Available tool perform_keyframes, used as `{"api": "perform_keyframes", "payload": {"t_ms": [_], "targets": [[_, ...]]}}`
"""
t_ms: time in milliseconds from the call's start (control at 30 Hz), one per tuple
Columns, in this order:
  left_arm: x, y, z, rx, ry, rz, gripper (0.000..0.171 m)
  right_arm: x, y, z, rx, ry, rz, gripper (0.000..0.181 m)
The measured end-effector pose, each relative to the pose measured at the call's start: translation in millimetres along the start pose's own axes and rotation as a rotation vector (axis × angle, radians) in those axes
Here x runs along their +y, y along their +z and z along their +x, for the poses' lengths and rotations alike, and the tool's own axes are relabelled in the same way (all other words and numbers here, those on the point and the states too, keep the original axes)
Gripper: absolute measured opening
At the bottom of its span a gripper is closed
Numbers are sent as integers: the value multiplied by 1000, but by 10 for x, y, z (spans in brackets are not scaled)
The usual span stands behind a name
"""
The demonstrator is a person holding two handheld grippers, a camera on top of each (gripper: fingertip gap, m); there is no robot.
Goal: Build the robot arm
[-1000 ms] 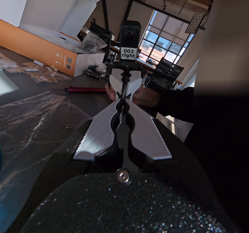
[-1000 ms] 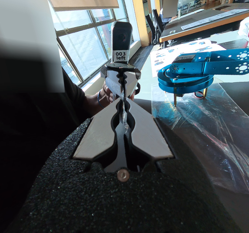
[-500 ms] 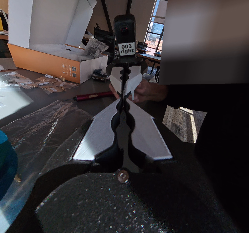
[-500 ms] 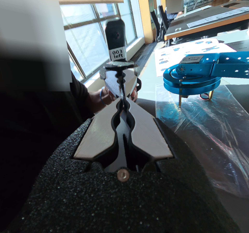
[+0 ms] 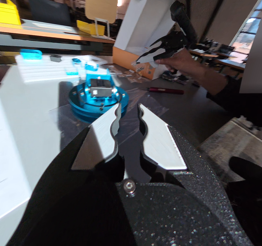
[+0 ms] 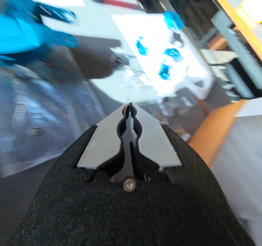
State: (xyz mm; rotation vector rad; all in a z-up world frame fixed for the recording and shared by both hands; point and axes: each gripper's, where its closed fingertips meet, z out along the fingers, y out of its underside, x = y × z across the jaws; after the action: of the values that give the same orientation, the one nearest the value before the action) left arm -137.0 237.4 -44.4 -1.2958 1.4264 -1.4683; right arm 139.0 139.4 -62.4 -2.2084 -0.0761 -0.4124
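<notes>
The left wrist view looks forward along its own gripper [image 5: 129, 106], low over the desk [image 5: 184, 111], facing the blue round base [image 5: 97, 105] close ahead and the open box [image 5: 141, 26] farther off. The right wrist view, motion-blurred, tilts down over the same desk; both share the blue base [image 6: 21, 37] and white sheet [image 6: 156, 47].

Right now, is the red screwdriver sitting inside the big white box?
No, the red screwdriver lies flat on the dark table, out in front of the open white box.
</notes>
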Motion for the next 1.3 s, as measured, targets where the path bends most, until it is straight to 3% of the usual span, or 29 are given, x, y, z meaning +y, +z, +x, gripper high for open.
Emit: {"api": "perform_keyframes", "payload": {"t_ms": [67,133,233,333,433,533,633,700,867,900,1033,1167,1300], "targets": [[72,-325,-308,-169,58,-40,22,134,346,292,128,-139,-190,0],[142,-671,-516,-291,99,-57,22,281,698,348,126,-182,-332,0],[288,-1145,-687,-399,96,-76,22,435,1047,177,23,-56,-414,1],[510,-1564,-889,-506,98,-133,22,443,1071,-9,-66,137,-435,22],[824,-1961,-1190,-632,52,-256,21,253,818,3,-69,237,-318,31],[1005,-2339,-1450,-719,-42,-300,21,-52,264,-34,-38,326,-107,36],[1043,-2717,-1728,-810,-101,-288,21,-251,-342,-304,-6,391,133,35],[1019,-2930,-1940,-869,-133,-278,21,-227,-616,-536,42,392,239,35],[776,-3372,-2673,-1057,-165,-309,26,151,-869,-855,226,444,300,22],[687,-3433,-2832,-1105,-219,-275,27,183,-888,-872,239,470,324,20],[548,-3099,-3026,-972,-295,-190,27,327,-898,-807,314,531,354,26],[615,-2968,-3134,-971,-245,-248,27,343,-998,-709,420,507,399,24],[439,-2762,-3147,-886,-214,-208,26,393,-996,-706,437,545,404,27]]}}
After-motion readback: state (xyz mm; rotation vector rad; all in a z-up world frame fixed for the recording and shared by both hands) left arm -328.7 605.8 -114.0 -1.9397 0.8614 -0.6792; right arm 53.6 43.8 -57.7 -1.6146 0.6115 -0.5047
